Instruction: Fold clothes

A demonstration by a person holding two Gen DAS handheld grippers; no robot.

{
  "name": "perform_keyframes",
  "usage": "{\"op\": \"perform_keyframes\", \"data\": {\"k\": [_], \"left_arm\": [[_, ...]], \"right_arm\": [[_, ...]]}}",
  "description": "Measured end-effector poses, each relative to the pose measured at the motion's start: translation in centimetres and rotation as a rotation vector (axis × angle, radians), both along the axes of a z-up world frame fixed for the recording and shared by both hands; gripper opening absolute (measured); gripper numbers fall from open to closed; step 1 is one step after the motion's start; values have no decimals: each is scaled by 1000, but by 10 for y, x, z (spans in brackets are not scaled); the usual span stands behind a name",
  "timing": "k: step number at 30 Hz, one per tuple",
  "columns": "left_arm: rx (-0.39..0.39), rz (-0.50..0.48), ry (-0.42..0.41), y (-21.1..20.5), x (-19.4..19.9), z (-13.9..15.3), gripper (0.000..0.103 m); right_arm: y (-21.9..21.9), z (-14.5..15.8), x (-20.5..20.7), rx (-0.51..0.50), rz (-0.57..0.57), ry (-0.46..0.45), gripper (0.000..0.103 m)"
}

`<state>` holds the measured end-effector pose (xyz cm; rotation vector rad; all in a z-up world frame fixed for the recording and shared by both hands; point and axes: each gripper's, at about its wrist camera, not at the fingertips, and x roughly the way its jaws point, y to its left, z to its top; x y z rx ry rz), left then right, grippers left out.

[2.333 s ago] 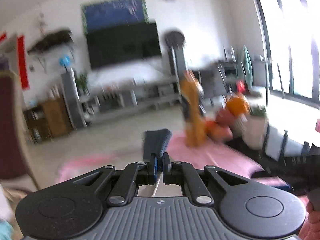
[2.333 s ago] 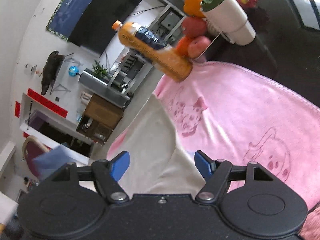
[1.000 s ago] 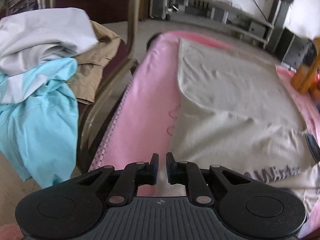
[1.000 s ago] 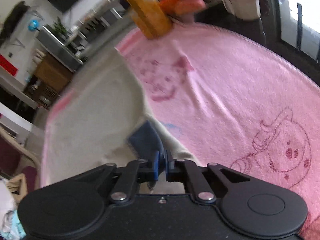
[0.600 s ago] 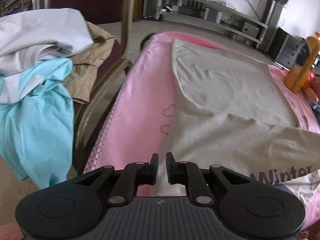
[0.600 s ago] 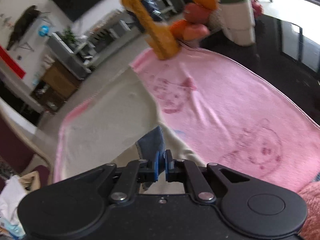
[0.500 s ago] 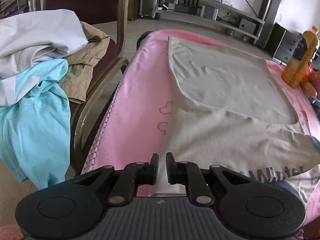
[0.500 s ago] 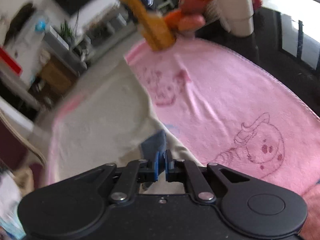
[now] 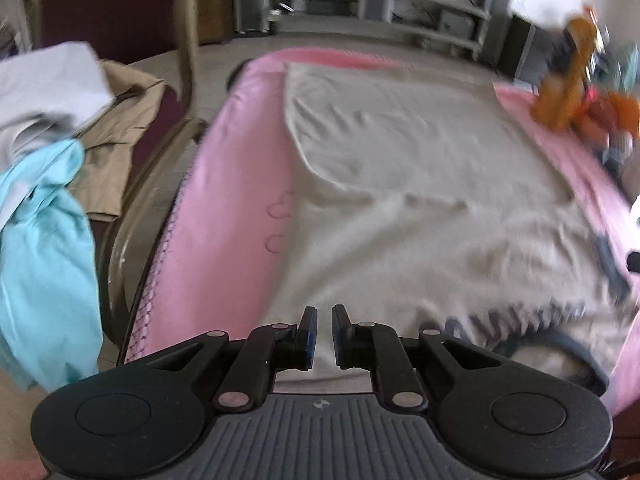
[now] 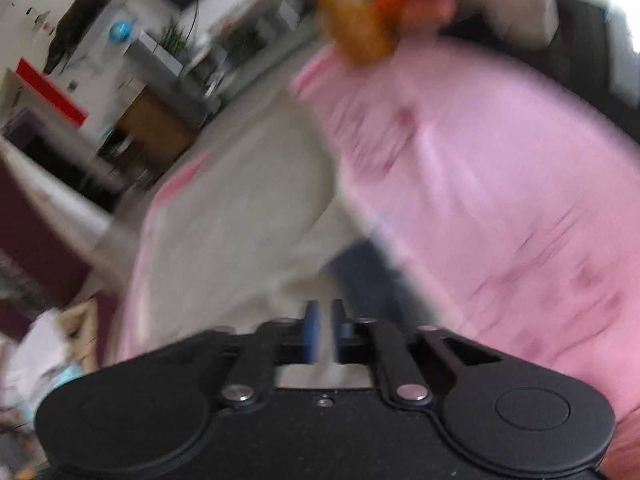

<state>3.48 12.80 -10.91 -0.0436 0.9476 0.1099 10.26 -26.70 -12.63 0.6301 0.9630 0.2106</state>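
Looking at this one, the beige shirt [image 9: 420, 184] lay spread on the pink blanket [image 9: 236, 208] covering the counter, with its near part doubled back so the printed side faced up.

The left tool [image 9: 324, 332] had its fingers nearly together with a narrow gap, right at the shirt's near edge; I couldn't tell whether any cloth was actually in there. The right tool [image 10: 323, 330] was in the same nearly-closed pose, with pale cloth showing in the gap and the dark blue cuff [image 10: 364, 276] just ahead of it, so my guess was it had the sleeve edge, but the motion blur left that unsettled.

What could have gone wrong, in my opinion:
- A thin pinch on soft knit could slip if either side got pulled fast, and the fold would land crooked.
- The tool could grab the pink blanket along with the shirt and drag it, since both are soft and lie flush.
- The orange bottle [image 9: 568, 76] and fruit [image 9: 616, 112] stood at the far corner on the right; a wide swing or a tugged blanket could tip them.

As for writing, there was dark lettering [image 9: 508, 320] on the shirt, too smeared to read. No brands legible anywhere.
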Motion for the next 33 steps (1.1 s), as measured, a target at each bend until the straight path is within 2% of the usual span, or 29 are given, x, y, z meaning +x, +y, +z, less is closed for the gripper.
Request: {"op": "perform_keyframes", "data": {"k": [2, 3, 4, 6, 8, 9, 10, 13, 16, 19, 22, 24, 27, 28, 31, 33], "left_arm": [[63, -16, 73, -6, 3, -10, 16], [98, -26, 91, -9, 1, -11, 17], [132, -35, 110, -12, -1, -12, 17], [182, -15, 121, -13, -6, -11, 21], [203, 40, 122, -8, -11, -9, 21], [198, 79, 113, -2, -13, -5, 15], [188, 123, 100, 5, -16, -1, 14], [85, 186, 20, 24, -22, 19, 13], [42, 135, -37, 19, -16, 34, 13], [25, 46, -69, 3, -3, 44, 14], [8, -43, -101, -13, 11, 54, 14], [0, -109, -83, -27, 31, 47, 13], [-33, -213, -43, -47, 62, 30, 10], [-40, -234, -33, -51, 70, 21, 9], [-43, -224, -11, -50, 89, -5, 7], [-115, -147, -54, -34, 92, -11, 9]], "right_arm": [[6, -17, 7, 45, 49, 88, 6], [6, -25, 9, 29, 46, 140, 6], [5, -32, 11, 14, 42, 189, 0], [-8, -31, 7, 13, -18, 188, 0], [-18, -22, 3, -48, -71, 161, 0], [-20, -14, 0, -129, -110, 143, 6], [-21, -5, -4, -205, -132, 100, 7], [-23, 19, -8, -169, -128, 10, 7], [-15, 44, -7, -158, -81, -76, 7], [1, 58, 9, -109, 35, -122, 8], [23, 46, 32, -54, 142, -109, 8], [38, 38, 46, -16, 212, -98, 7], [58, 12, 71, 77, 270, -22, 7], [63, 1, 78, 137, 285, 7, 7], [80, -33, 96, 281, 342, 101, 7], [88, -53, 96, 311, 371, 159, 8]]}}
